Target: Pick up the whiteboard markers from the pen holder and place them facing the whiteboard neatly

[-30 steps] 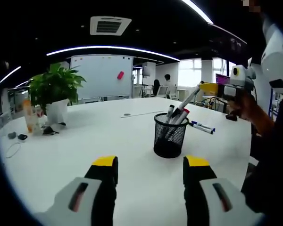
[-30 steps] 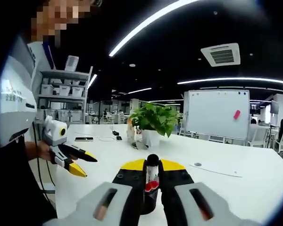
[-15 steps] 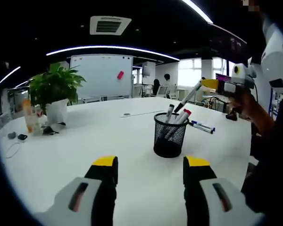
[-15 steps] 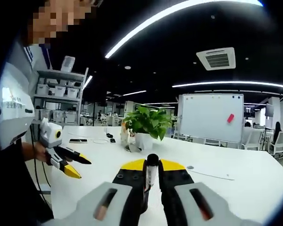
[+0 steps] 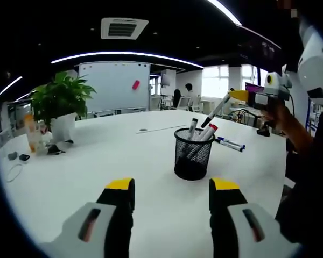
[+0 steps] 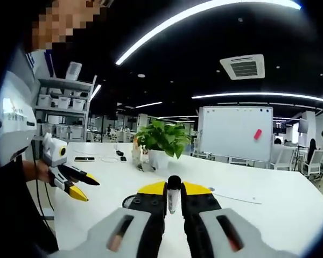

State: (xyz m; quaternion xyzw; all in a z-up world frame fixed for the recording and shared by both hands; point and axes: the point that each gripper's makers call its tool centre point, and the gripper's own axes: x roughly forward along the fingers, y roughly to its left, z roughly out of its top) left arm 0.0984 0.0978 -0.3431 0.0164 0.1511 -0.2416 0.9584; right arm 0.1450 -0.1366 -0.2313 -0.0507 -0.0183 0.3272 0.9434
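Right gripper (image 6: 174, 194) now higher than second ago, marker (image 6: 174, 192) clamped between jaws, lifted clear of holder (image 5: 193, 155). One pick done; placing facing whiteboard (image 5: 116, 86) next. Left gripper (image 5: 171, 189) jaws apart, holding nothing, hovering near holder. Holder keeps several markers; two markers (image 5: 230, 144) lie on table (image 5: 97, 156) beside it.

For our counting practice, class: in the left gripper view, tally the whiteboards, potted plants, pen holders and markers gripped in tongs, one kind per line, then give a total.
whiteboard: 1
potted plant: 1
pen holder: 1
marker gripped in the right tongs: 1
Total: 4
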